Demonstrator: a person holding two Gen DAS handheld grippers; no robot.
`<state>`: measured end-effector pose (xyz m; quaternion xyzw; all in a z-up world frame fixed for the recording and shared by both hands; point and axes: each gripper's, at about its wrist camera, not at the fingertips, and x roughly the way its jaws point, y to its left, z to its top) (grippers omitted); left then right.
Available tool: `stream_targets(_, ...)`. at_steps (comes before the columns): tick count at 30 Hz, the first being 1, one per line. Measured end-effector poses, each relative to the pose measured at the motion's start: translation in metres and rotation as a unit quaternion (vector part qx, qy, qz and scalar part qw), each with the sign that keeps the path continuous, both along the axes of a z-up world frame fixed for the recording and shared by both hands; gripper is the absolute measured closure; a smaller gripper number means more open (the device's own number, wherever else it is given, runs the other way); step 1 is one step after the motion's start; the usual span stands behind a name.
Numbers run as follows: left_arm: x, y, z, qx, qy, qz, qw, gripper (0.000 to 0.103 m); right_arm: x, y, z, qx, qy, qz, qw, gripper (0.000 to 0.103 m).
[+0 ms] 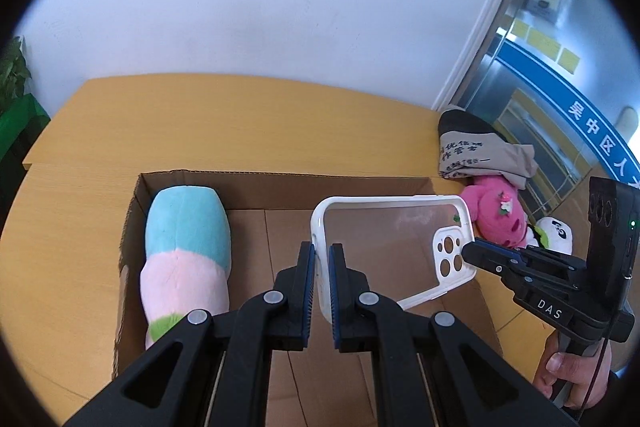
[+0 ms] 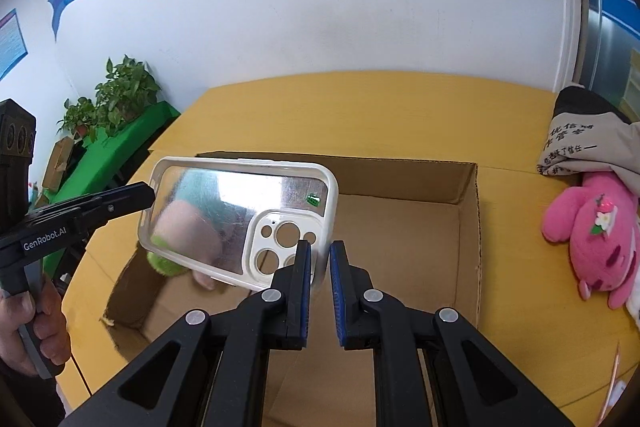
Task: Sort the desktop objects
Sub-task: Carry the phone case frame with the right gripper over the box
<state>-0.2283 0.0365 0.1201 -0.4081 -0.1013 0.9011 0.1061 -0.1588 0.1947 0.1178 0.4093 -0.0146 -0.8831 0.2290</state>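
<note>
I hold the phone case [image 1: 390, 251] over the open cardboard box [image 1: 280, 183], left gripper [image 1: 322, 255] pinching its plain end, right gripper [image 2: 320, 255] pinching the camera-hole end. I'd lower it level, then let go with both together. It's clear, glossy plastic with a white rim; a soft plush toy [image 1: 186, 251] lies at nine o'clock inside.

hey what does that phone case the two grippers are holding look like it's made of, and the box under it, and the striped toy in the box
Phone case: a clear, glossy back, probably hard plastic, since it mirrors light and shows the box through it; the white rim looks like matte, rubbery plastic.
Box: brown corrugated cardboard, with raw, slightly frayed edges.
Striped toy: soft plush fabric, fuzzy and matte, with stitched seams.
</note>
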Motion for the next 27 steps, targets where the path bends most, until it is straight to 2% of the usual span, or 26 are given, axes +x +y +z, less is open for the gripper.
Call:
stream_targets(6, -0.05, 0.003, -0.033, -0.019, -0.045, 0.013, 0.9987, 0.097, -0.053, -0.001, -0.03, -0.008, -0.036, -0.009, 0.999, 0.092)
stream_targets(11, -0.095, 0.0, -0.067, -0.031, -0.087, 0.027, 0.9954, 0.097, -0.098, -0.01, -0.056, 0.008, -0.06, -0.013, 0.998, 0.092)
stream_targets(18, -0.148, 0.004, -0.127, -0.09, -0.161, 0.039, 0.982, 0.097, -0.161, -0.019, -0.121, -0.001, -0.12, -0.027, 0.992, 0.092)
stream_targets(21, -0.155, 0.01, -0.14, -0.123, -0.168, 0.048, 0.9769, 0.097, -0.17, -0.024, -0.147, 0.003, -0.137, -0.032, 0.99, 0.092)
stream_targets(23, -0.155, 0.011, -0.138, -0.12, -0.162, 0.054, 0.9779, 0.093, -0.17, -0.021, -0.149, -0.015, -0.126, -0.035, 0.991, 0.09)
stream_targets(25, -0.15, 0.009, -0.134, -0.103, -0.153, 0.049, 0.9816, 0.086, -0.168, -0.018, -0.148, 0.0, -0.124, -0.041, 0.991, 0.07)
stream_targets(27, -0.139, 0.005, -0.123, -0.109, -0.14, 0.055, 0.9826, 0.077, -0.159, -0.012, -0.141, 0.003, -0.115, -0.043, 0.992, 0.041)
